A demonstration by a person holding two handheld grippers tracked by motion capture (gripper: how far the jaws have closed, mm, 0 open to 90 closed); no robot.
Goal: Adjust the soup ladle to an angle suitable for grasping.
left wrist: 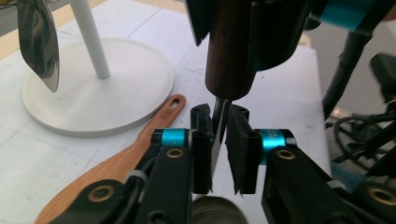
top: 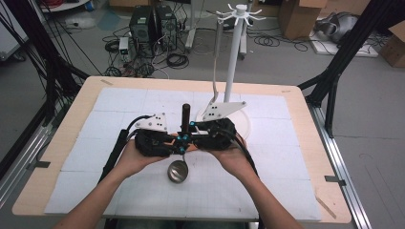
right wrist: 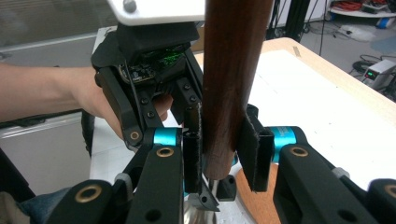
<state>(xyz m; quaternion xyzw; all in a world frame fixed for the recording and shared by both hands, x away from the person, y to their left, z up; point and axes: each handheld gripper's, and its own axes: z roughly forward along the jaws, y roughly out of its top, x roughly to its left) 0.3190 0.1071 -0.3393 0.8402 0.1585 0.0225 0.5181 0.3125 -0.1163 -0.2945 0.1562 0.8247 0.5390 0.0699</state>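
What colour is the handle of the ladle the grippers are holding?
Dark reddish-brown wood on the metal ladle's handle, clearest in the right gripper view.

Clamps dark wooden handle (right wrist: 231, 88) upright between right gripper (right wrist: 227, 144) pads; facing left gripper (right wrist: 149, 70), hand (right wrist: 93, 100) behind.

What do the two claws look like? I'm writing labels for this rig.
Both the left claw and right claw are black, with cyan bands and brass-coloured pivots near flat black pads. Each carries a white three-cornered plate and trails a black cable. Forearms are bare.
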